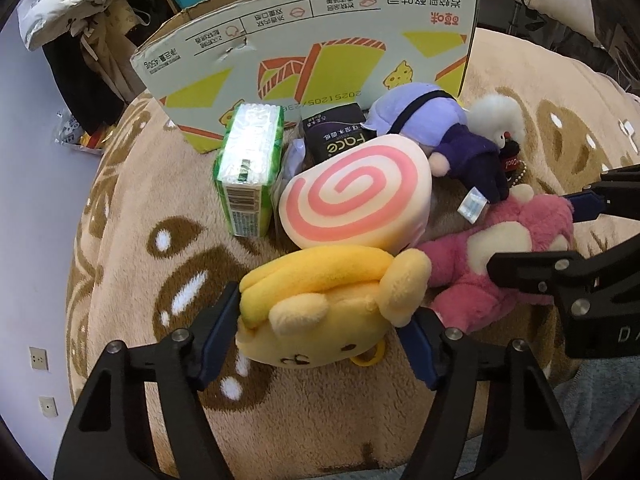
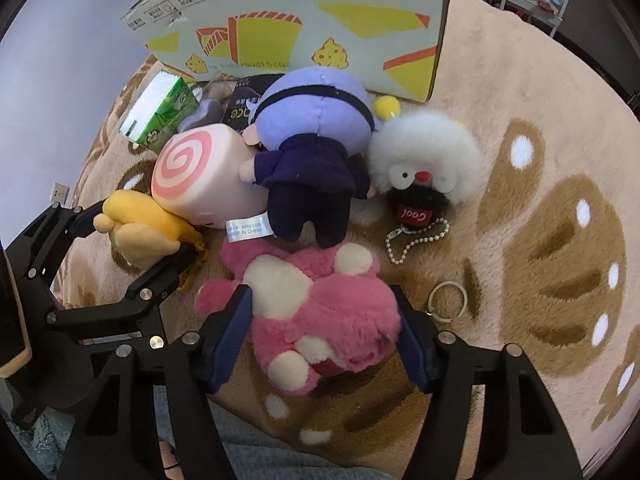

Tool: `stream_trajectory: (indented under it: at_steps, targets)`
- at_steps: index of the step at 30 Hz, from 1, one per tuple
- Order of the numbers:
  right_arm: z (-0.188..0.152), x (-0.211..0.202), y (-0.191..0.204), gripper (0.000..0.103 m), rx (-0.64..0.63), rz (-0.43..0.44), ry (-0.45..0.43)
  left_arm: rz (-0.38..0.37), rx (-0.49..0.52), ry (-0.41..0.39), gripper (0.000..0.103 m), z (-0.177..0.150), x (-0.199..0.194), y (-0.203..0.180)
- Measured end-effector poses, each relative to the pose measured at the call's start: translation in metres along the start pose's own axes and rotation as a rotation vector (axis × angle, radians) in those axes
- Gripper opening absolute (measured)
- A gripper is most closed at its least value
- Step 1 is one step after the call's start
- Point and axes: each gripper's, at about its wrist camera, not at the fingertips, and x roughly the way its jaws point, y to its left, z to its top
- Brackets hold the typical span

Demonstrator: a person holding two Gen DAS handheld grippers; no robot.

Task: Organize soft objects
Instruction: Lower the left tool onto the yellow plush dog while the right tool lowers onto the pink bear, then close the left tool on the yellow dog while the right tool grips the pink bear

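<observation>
My left gripper (image 1: 324, 328) has its jaws on both sides of a yellow plush (image 1: 320, 300) lying on the rug; it also shows in the right wrist view (image 2: 136, 232). My right gripper (image 2: 324, 332) has its jaws on both sides of a pink bear plush (image 2: 316, 312), which also shows in the left wrist view (image 1: 492, 256). Both pairs of pads touch the fur. Behind lie a pink spiral cushion (image 1: 356, 196), a purple doll (image 2: 312, 152) and a white fluffy toy (image 2: 428, 160).
An open cardboard box (image 1: 312, 52) stands on its side at the back. A green tissue pack (image 1: 248, 172) and a black tissue pack (image 1: 336, 136) sit before it. A ring (image 2: 448, 300) and bead chain (image 2: 412, 240) lie on the beige patterned rug (image 2: 540, 200).
</observation>
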Motion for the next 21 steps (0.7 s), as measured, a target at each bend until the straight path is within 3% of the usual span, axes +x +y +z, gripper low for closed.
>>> stream_trajectory:
  at_steps: [21]
  targets:
    - [-0.006,-0.025,0.008,0.052,-0.061,-0.117,-0.072,0.012,-0.079,-0.006,0.072,-0.006,-0.013,0.016]
